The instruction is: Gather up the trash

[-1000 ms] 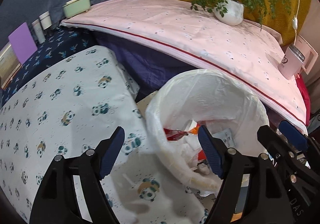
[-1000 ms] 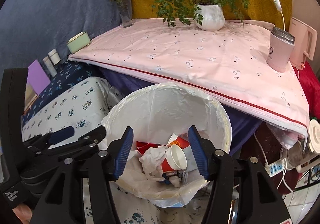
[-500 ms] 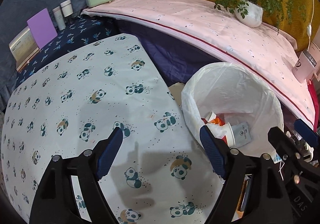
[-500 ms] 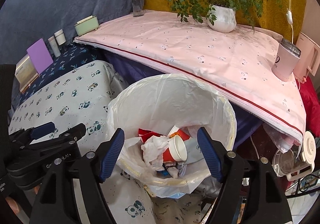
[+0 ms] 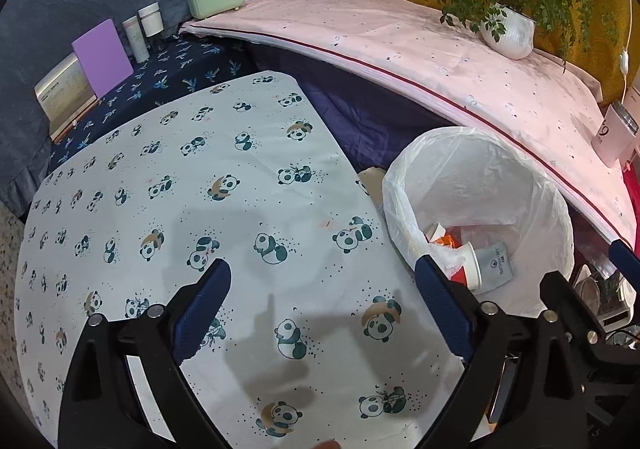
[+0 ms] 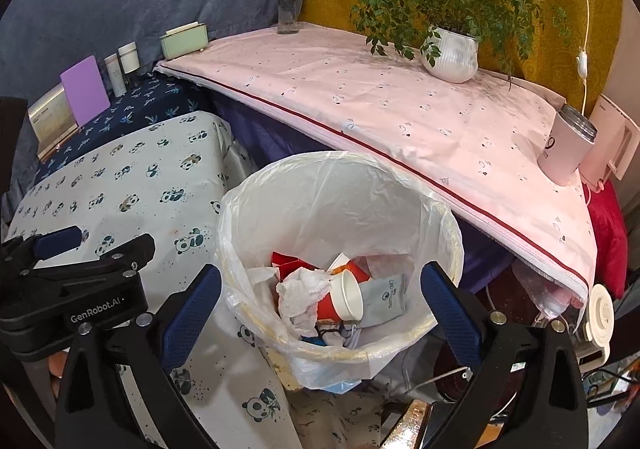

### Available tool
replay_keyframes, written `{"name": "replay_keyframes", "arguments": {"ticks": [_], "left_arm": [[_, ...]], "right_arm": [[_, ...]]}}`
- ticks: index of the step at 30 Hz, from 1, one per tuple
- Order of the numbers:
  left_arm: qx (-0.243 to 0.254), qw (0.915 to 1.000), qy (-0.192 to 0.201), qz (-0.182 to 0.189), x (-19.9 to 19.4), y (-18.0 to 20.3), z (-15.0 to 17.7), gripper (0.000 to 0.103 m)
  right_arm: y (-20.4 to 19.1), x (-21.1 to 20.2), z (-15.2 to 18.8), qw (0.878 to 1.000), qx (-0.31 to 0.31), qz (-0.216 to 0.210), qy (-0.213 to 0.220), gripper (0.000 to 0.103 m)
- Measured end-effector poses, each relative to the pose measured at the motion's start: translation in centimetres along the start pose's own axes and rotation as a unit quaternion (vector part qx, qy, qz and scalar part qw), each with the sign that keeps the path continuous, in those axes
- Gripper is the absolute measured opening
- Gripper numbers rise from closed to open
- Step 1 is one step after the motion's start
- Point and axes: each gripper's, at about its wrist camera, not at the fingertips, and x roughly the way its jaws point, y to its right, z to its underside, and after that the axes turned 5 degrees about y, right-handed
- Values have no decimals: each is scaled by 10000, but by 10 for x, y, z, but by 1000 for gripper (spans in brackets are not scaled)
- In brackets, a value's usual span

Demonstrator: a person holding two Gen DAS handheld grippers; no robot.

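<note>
Panda cloth [image 5: 224, 177] bare – both claws opening, empty; bin [image 6: 340, 209] btm trash half-hidden.

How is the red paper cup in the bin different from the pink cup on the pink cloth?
The paper cup lies on its side in the bin; the pink cup stands upright on the pink cloth. The paper cup is red with a white inside and an open mouth; the pink cup is pale pink with a metal lid. The paper cup sits among crumpled trash; the pink cup stands beside a white kettle. Both are round cups.
</note>
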Motion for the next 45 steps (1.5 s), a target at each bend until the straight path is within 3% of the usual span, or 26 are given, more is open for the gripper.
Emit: {"name": "replay_keyframes", "arguments": {"ticks": [45], "left_arm": [[147,9999,-6,-44,-2,13,10,89]], "right_arm": [[8,5,16,9997,-111,50,-196,96]]}}
